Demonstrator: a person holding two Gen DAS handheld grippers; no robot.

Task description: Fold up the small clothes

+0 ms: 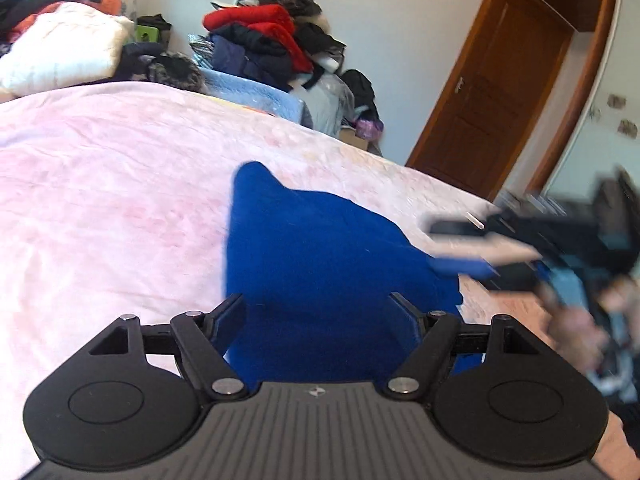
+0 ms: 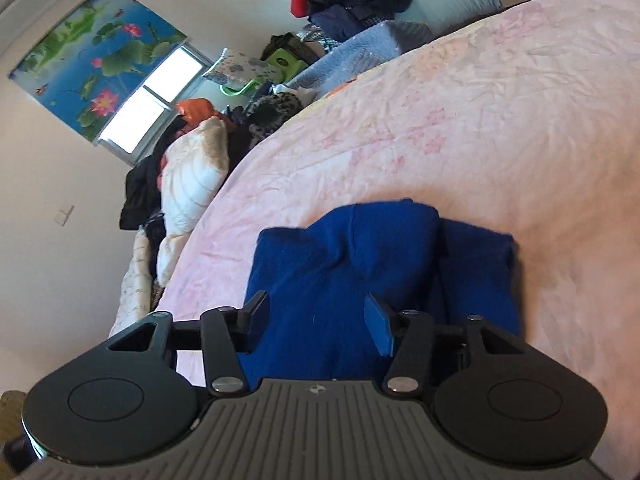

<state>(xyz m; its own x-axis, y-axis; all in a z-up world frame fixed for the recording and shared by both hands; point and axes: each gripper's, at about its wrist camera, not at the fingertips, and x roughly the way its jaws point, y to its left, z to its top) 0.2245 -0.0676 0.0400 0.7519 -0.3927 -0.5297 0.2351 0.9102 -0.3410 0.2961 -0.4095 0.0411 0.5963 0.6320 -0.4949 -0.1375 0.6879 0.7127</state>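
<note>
A blue knitted garment (image 1: 320, 248) lies partly folded on the pink bed cover (image 1: 120, 200). My left gripper (image 1: 316, 300) hovers at its near edge, jaws wide apart, nothing pinched between them. In the right wrist view the same garment (image 2: 352, 256) shows a folded hump on top and a flatter layer at the right. My right gripper (image 2: 316, 300) stands open over its near part, and the pads do not press the cloth. The left wrist view shows the right gripper (image 1: 460, 246) blurred at the garment's right edge, with a person's hand (image 1: 580, 320) behind it.
A heap of red and dark clothes (image 1: 272, 32) sits beyond the bed's far edge. A white quilt (image 1: 64, 48) lies at the head end. A wooden door (image 1: 488, 92) stands at the right. The pink cover (image 2: 480, 120) spreads wide around the garment.
</note>
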